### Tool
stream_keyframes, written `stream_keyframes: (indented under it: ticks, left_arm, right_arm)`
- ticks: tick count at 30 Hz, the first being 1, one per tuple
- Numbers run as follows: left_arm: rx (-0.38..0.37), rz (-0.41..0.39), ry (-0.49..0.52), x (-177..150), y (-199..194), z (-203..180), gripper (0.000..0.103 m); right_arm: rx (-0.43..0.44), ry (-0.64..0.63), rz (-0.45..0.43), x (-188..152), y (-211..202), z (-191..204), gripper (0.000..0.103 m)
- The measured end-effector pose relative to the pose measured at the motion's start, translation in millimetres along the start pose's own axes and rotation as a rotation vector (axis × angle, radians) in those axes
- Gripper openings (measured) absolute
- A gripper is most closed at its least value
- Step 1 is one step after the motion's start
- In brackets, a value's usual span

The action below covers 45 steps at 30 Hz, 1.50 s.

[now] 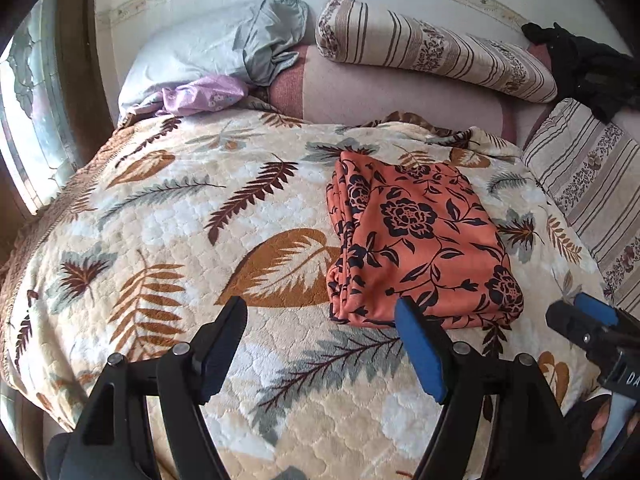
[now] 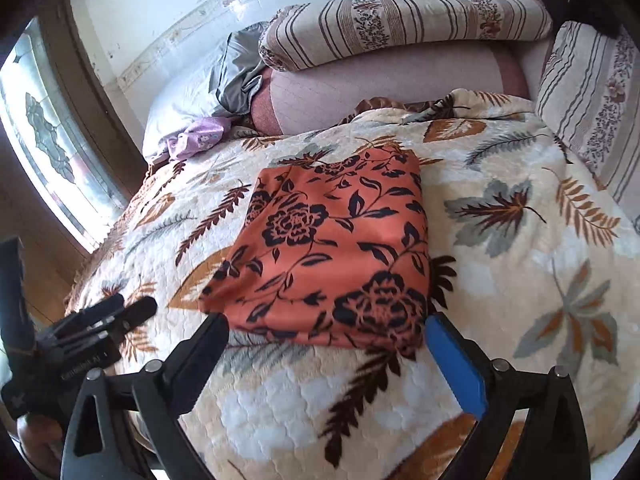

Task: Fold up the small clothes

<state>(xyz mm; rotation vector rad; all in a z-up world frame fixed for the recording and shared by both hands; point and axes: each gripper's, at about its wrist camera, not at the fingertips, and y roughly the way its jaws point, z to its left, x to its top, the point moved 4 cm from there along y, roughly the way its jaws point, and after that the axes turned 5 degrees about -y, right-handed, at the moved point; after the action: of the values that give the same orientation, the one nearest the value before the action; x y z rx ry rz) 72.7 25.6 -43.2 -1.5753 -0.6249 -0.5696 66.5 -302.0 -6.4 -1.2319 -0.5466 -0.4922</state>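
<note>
- Looking along both tools, we see the orange floral garment (image 1: 420,236) lying as a compact folded packet on the leaf-print blanket (image 1: 160,208), several layers showing along one stacked edge, which we judge means the fold is essentially made.
- We hold the left gripper (image 1: 320,344) above the blanket just short of the packet's near edge, its fingers spread with only blanket between them; the blue pad crosses the near corner of the cloth in the picture, but whether it touches we cannot tell.
- Our right gripper (image 2: 328,356) sits likewise, fingers spread wide at the near edge of the garment (image 2: 332,252) and pinching nothing.
- We read both tools as standing clear so the packet can rest flat and undisturbed, not dragged out of shape.
- Each tool shows at the edge of the other's view, so they flank the packet side by side.
- No basket, drawer or box is visible, so nothing here contains anything; the blanket alone bears the cloth.
- Behind it lie striped pillows (image 2: 400,20), a grey bundle (image 1: 224,48) and a lilac piece of fabric (image 1: 204,94), well apart from our garment; whether that is clothing to fold we cannot tell.
</note>
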Motion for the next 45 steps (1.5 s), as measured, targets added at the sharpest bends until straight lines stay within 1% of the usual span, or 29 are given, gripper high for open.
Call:
stream_keyframes:
  ticks: [1, 2, 3, 4, 6, 9, 11, 13, 15, 16, 17, 18, 21, 24, 30, 33, 35, 40, 45]
  left_arm:
    - [0.004, -0.018, 0.001, -2, -10, -2, 0.082]
    - [0.000, -0.033, -0.001, -4, -19, -3, 0.090]
    - [-0.002, -0.043, -0.006, -6, -27, -6, 0.092]
    - [-0.001, -0.052, -0.012, -7, -33, -7, 0.093]
    - [0.005, -0.061, -0.019, -7, -39, -9, 0.093]
    - [0.020, -0.025, -0.032, -9, -36, -11, 0.093]
    - [0.040, -0.013, -0.032, -10, -33, -11, 0.093]
    - [0.039, 0.007, -0.020, -12, -30, -13, 0.093]
    - [0.050, 0.008, -0.018, -14, -30, -14, 0.093]
    - [0.053, 0.007, -0.013, -15, -30, -15, 0.096]
    - [0.055, 0.007, -0.006, -14, -30, -16, 0.101]
    - [0.059, 0.005, 0.000, -14, -30, -17, 0.102]
    - [0.062, 0.000, 0.008, -12, -30, -18, 0.102]
    - [0.045, 0.014, 0.000, -10, -27, -18, 0.103]
    - [0.028, 0.031, -0.013, -7, -19, -16, 0.103]
    - [0.011, 0.026, -0.017, -4, -16, -16, 0.103]
    - [0.017, 0.017, -0.012, -2, -16, -17, 0.103]
    - [0.031, 0.023, -0.002, 0, -13, -18, 0.103]
    - [0.009, 0.007, 0.006, 2, -14, -20, 0.103]
  right_arm:
    - [-0.013, -0.001, -0.006, -8, -9, 1, 0.100]
    - [-0.019, -0.002, -0.010, -15, -17, 1, 0.100]
    - [-0.025, -0.005, -0.017, -21, -25, 2, 0.100]
    - [-0.040, -0.012, -0.023, -24, -32, 3, 0.103]
    - [-0.087, -0.031, -0.042, -30, -44, 3, 0.103]
    - [-0.149, -0.058, -0.043, -34, -50, 3, 0.103]
    - [-0.171, -0.062, -0.037, -35, -50, 3, 0.103]
    - [-0.183, -0.062, -0.048, -35, -52, 3, 0.103]
    - [-0.200, -0.066, -0.052, -34, -52, 4, 0.103]
    - [-0.211, -0.073, -0.048, -33, -51, 5, 0.103]
    - [-0.219, -0.078, -0.045, -32, -50, 5, 0.103]
    - [-0.224, -0.081, -0.045, -31, -49, 6, 0.103]
    - [-0.229, -0.082, -0.054, -27, -49, 8, 0.103]
    - [-0.249, -0.086, -0.063, -20, -48, 10, 0.103]
    - [-0.263, -0.089, -0.055, -11, -39, 11, 0.103]
    - [-0.272, -0.103, -0.045, -9, -33, 12, 0.103]
    - [-0.279, -0.109, -0.035, -9, -29, 12, 0.103]
    - [-0.293, -0.110, -0.025, -8, -25, 10, 0.103]
    - [-0.296, -0.115, -0.024, -5, -24, 10, 0.103]
